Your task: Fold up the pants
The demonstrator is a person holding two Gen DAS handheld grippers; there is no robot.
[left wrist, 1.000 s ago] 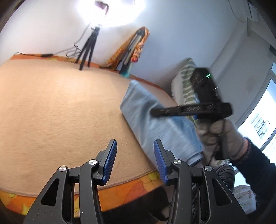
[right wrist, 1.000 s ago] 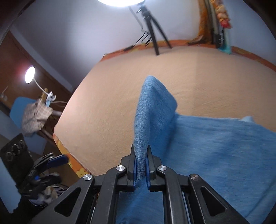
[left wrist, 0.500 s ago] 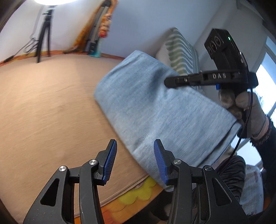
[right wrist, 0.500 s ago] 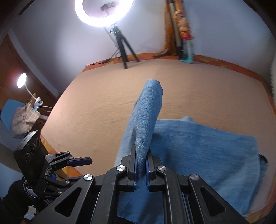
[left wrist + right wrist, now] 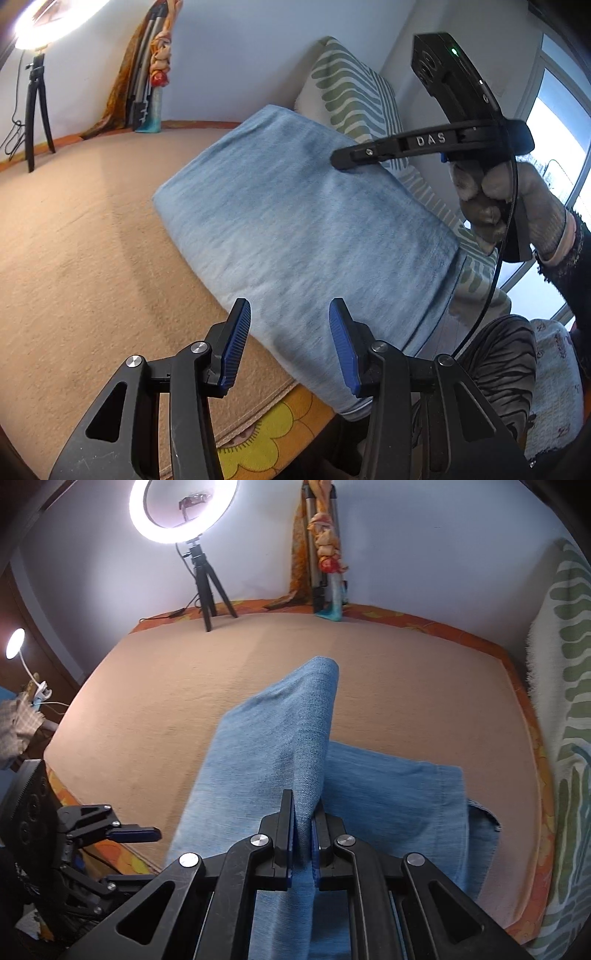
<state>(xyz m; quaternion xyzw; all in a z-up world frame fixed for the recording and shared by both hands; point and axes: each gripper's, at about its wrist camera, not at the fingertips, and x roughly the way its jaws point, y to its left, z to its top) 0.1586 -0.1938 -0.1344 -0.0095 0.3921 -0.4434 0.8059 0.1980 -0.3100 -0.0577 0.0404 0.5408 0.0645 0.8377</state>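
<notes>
Right wrist view: blue pants pinched in the tongs

Right wrist view shows the right tongs (image 5: 303,834) squeezed tight on a fold of the soft light blue denim pants (image 5: 280,738). The cloth rises in a ridge straight ahead of these tongs. The rest of the pants spreads flat to the right of them, on the big tan blanket covering the bed (image 5: 406,686). Far ahead of the tongs, a bright white ring light on a black tripod (image 5: 183,513) stands by the wall. A cream pillow with green wavy stripes (image 5: 569,701) sits off to the right.

From the left wrist view, the left tongs (image 5: 290,343) stand partly open with nothing pinched. The near edge of the pants (image 5: 295,229) lies just past their blue tips, and the pants stretch ahead and to the right. Up and to the right of the left tongs, the right tongs (image 5: 341,160) reach over the pants, held by a hand in a grey glove (image 5: 517,206). An orange sheet with a yellow flower (image 5: 266,432) shows below the left tongs at the bed's edge.
</notes>
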